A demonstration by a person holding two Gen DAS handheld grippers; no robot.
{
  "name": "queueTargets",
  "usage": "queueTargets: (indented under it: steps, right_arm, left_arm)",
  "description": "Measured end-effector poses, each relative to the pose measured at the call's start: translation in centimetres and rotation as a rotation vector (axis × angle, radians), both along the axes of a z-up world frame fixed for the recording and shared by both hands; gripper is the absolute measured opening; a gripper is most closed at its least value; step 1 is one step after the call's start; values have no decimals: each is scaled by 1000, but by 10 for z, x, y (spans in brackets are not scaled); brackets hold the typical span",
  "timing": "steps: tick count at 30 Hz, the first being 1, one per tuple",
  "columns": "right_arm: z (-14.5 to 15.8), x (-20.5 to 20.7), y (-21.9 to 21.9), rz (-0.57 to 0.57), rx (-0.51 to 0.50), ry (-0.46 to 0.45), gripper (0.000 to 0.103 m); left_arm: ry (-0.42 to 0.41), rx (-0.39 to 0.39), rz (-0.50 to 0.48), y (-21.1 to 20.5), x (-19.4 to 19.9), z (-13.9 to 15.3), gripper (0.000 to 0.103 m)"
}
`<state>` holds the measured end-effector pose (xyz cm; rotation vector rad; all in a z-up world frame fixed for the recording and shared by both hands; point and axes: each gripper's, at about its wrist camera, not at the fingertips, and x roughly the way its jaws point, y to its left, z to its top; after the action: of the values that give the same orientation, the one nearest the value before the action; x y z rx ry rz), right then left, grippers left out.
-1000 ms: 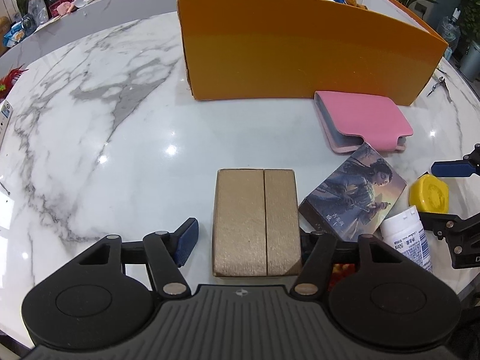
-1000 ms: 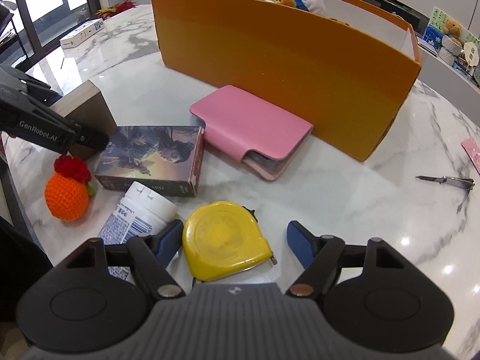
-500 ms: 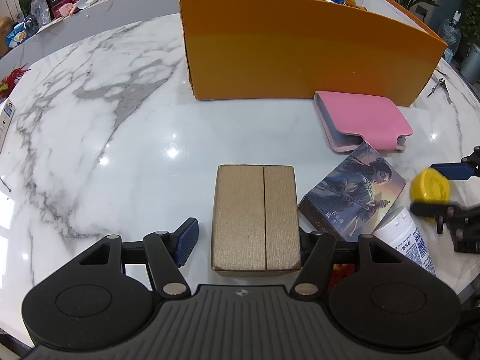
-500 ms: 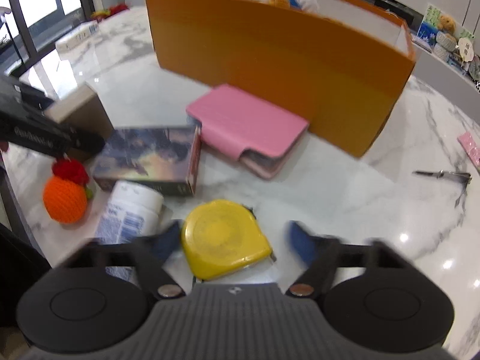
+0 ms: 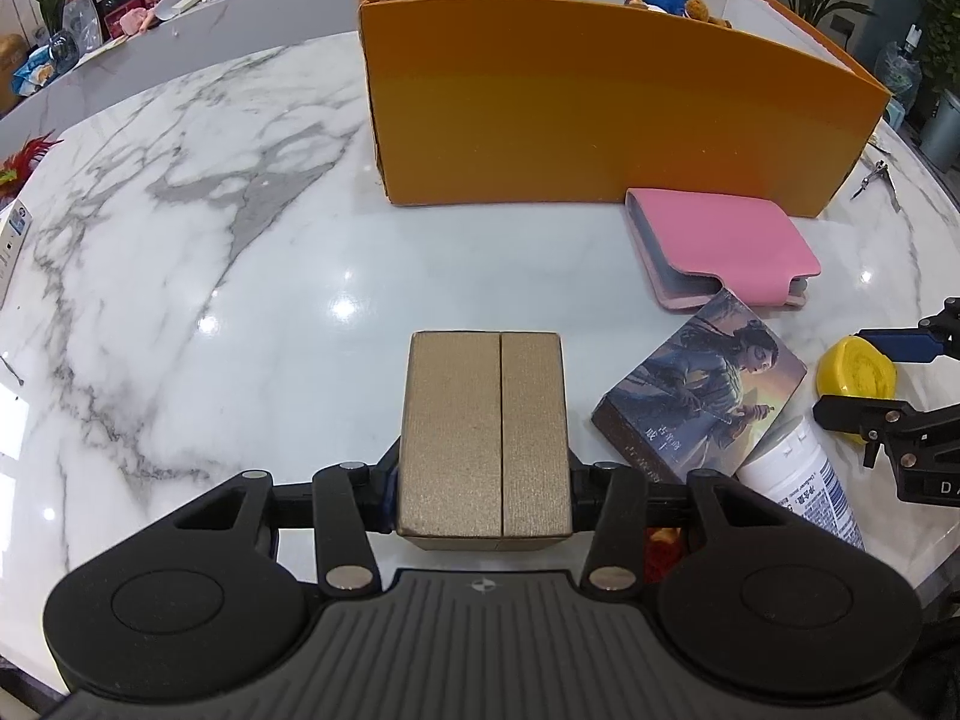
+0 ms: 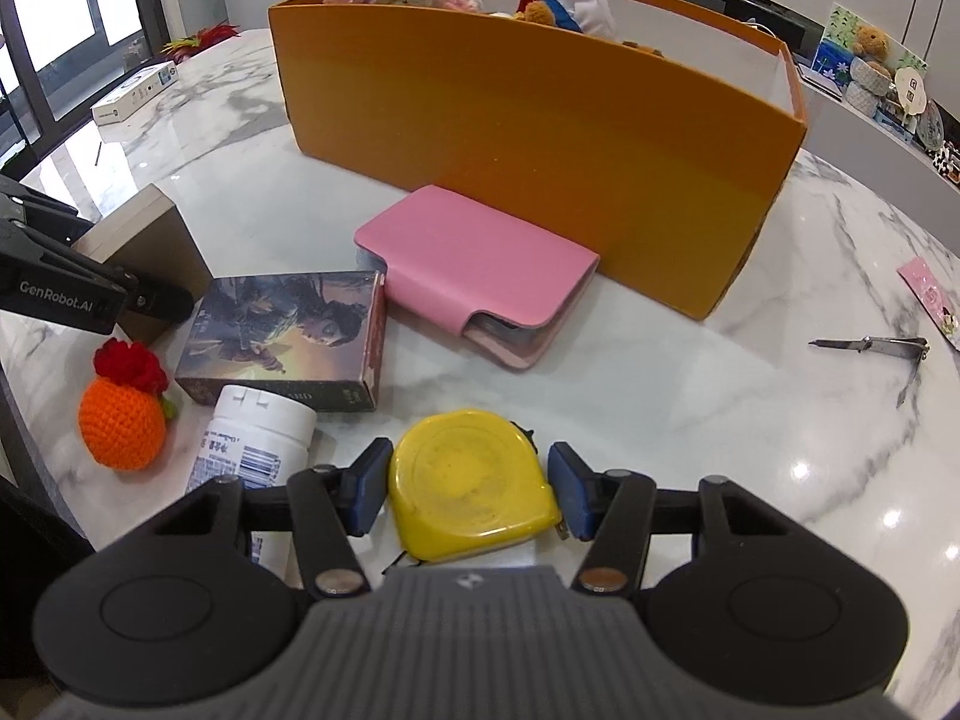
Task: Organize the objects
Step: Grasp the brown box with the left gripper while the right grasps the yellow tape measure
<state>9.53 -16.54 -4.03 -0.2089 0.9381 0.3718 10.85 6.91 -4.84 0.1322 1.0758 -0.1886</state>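
White marble table (image 5: 252, 276), left claw (image 5: 483, 495) just closed, pinching gold box (image 5: 483, 432), right claw (image 6: 468, 489) pinching tape measure (image 6: 468, 480)

Bright, sharp fisheye views; ceiling lights glare off the marble tabletop (image 5: 240, 276).

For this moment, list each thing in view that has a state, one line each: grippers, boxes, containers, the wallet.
left gripper: jaws just closed, shut on the gold box
gold box: flaps closed, on the table
right gripper: jaws have just been closing, pads against the yellow tape measure
yellow tape measure: lying flat
orange bin: open-topped, holding plush toys
pink wallet: flap closed
white bottle: capped, on its side
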Motion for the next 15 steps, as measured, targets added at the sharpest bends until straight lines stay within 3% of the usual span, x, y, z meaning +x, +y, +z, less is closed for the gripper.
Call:
queueTargets:
  steps: [15]
  right_arm:
    - [-1, 2, -3, -28, 0, 2, 59]
  left_arm:
    - [-31, 29, -12, -6, -5, 5, 52]
